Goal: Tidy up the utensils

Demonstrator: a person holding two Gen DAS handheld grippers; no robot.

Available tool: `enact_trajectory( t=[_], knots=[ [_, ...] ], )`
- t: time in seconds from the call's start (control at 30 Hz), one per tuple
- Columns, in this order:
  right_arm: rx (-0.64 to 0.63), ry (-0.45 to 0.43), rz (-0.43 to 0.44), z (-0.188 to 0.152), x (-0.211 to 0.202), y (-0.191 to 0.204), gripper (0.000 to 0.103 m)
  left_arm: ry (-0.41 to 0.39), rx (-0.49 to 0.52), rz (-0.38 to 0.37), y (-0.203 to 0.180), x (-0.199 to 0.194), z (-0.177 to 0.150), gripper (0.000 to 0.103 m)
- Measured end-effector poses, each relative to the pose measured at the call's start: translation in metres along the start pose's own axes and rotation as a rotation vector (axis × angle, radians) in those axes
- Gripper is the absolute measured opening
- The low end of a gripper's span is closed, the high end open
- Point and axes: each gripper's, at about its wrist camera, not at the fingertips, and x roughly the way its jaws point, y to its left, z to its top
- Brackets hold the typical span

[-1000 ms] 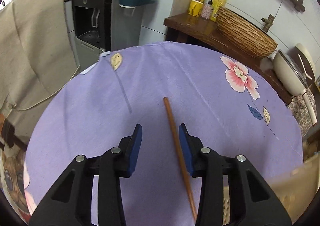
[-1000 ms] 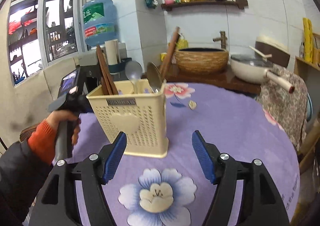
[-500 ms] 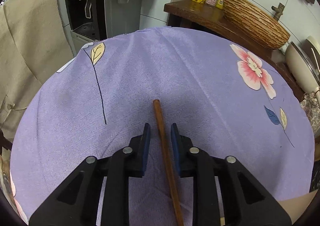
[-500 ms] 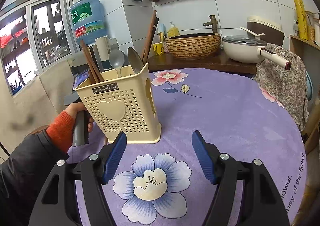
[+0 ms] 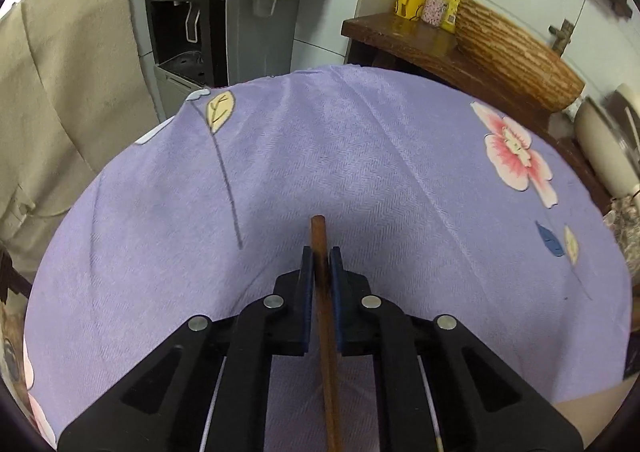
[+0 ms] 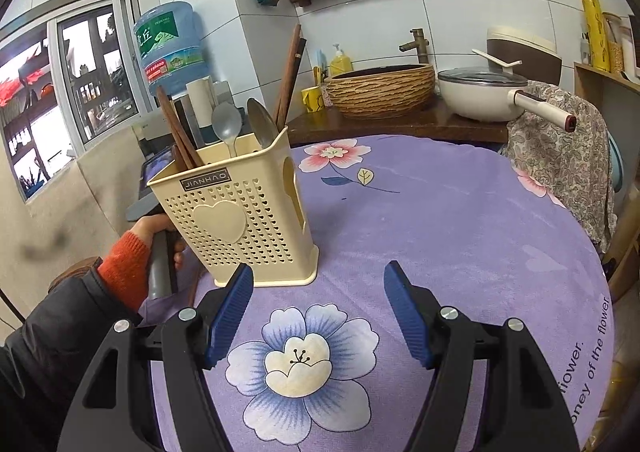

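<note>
A brown wooden chopstick [image 5: 318,226] lies on the purple flowered tablecloth [image 5: 360,156]. My left gripper [image 5: 319,252] is closing on it, and both blue pads press its sides just behind the far tip. The rest of the stick runs back under the gripper. In the right wrist view a cream perforated utensil holder [image 6: 236,212] stands on the cloth with two metal spoons [image 6: 226,124] and dark chopsticks [image 6: 176,132] in it. My right gripper [image 6: 319,272] hangs open just in front of the holder with nothing between its pads. A hand [image 6: 154,228] grips the left gripper's handle behind the holder.
A water dispenser [image 5: 180,12] stands beyond the table's far edge. A wooden counter [image 6: 400,124] holds a woven basin [image 6: 380,88], a yellow cup [image 5: 410,0] and a white pan [image 6: 480,96]. A patterned cloth [image 6: 560,148] hangs at the right.
My left gripper's jaws have narrowed from wide apart to tight on the chopstick, and the gripper has sunk toward the cloth. The right gripper has rolled a little and stays open.
</note>
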Motion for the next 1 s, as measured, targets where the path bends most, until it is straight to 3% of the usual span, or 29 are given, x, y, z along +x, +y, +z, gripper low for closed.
enact_trajectory(
  t=[0.1, 0.37, 0.5, 0.7, 1.0],
  knots=[
    [0.009, -0.002, 0.004, -0.001, -0.002, 0.0, 0.067, -0.037, -0.015, -0.06, 0.01, -0.032, -0.011, 0.008],
    [0.007, -0.015, 0.028, -0.004, -0.012, 0.011, 0.067, -0.256, 0.008, -0.24, 0.025, -0.168, -0.047, 0.008],
    [-0.001, -0.02, 0.04, -0.007, -0.019, 0.018, 0.067, -0.365, 0.042, -0.28, 0.029, -0.227, -0.071, 0.008],
    [-0.006, -0.015, 0.048, -0.012, -0.024, 0.024, 0.067, -0.411, 0.063, -0.326, 0.033, -0.267, -0.084, 0.008],
    [-0.003, -0.018, 0.039, -0.014, -0.029, 0.023, 0.067, -0.455, 0.093, -0.363, 0.025, -0.304, -0.068, 0.008]
  ],
)
